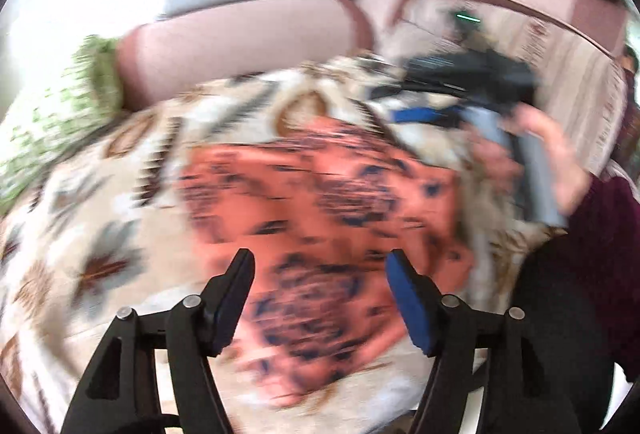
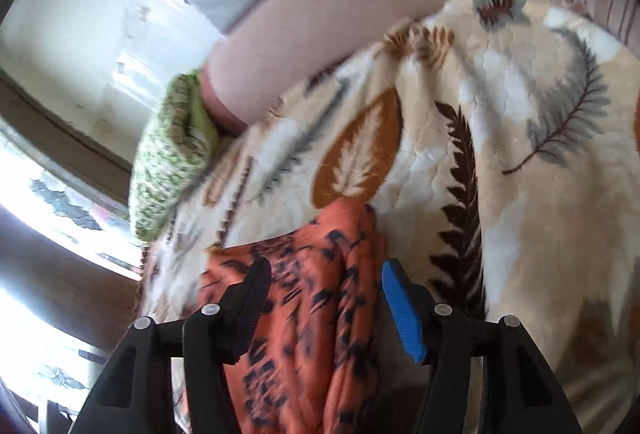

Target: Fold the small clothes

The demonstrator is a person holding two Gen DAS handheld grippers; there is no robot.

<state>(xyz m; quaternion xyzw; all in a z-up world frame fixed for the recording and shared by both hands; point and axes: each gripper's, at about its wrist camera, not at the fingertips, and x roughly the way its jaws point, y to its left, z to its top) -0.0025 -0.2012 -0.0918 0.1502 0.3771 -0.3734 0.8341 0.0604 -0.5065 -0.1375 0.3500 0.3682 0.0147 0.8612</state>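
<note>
The orange patterned garment [image 1: 320, 202] lies spread on a cream leaf-print blanket [image 1: 100, 234] over a pink sofa [image 1: 240, 34] — the left gripper [image 1: 320, 270] hangs released above it, and the right gripper [image 2: 324, 282], jaws parted, straddles a bunched fold of the garment without clamping it — a green knit cloth [image 2: 168, 154] sits beside the blanket

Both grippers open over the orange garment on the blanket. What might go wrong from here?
1. The orange garment lies bunched between the right gripper fingers; closing now may pinch several layers.
2. The leaf-print blanket beneath is soft and rumpled, so either gripper may snag it.
3. The left gripper view is motion-blurred, so aiming is uncertain.
</note>
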